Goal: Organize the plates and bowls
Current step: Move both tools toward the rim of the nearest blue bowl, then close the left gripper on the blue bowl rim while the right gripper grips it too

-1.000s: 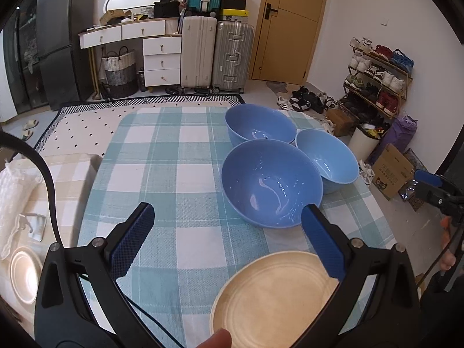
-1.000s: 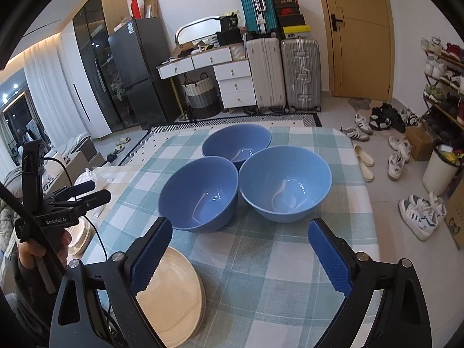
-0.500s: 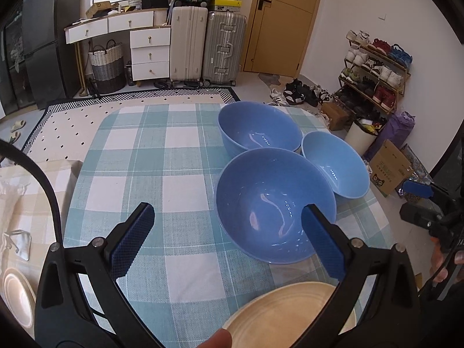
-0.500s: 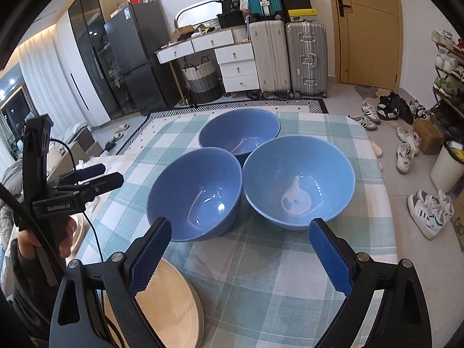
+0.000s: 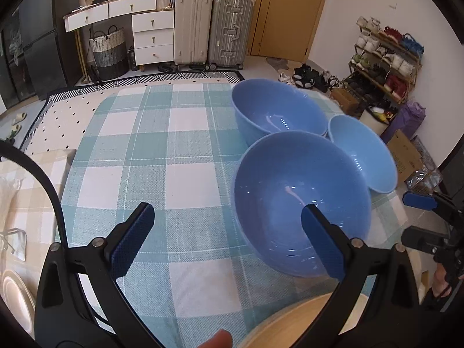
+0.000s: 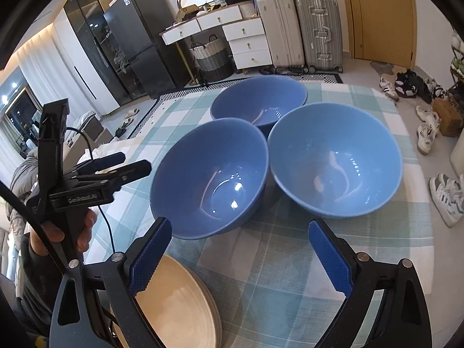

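Three blue bowls sit close together on the checked tablecloth: a near one (image 5: 301, 200) (image 6: 208, 179), a far one (image 5: 278, 110) (image 6: 258, 98) and a lighter right one (image 5: 362, 150) (image 6: 336, 162). A stack of beige plates (image 6: 179, 307) (image 5: 298, 324) lies at the table's near edge. My left gripper (image 5: 227, 233) is open and empty, its right finger (image 5: 322, 243) over the near bowl's rim. My right gripper (image 6: 239, 258) is open and empty, just short of the near and right bowls.
The table (image 5: 162, 150) has bare cloth on its left half. A padded bench with a white plate (image 5: 14, 298) stands to the left. Suitcases (image 5: 214, 23), drawers and a shoe rack (image 5: 385, 66) line the room behind.
Both grippers have moved forward toward the bowls, which now appear larger and nearer. The plate stack has slid lower in both views. Both grippers stay open.
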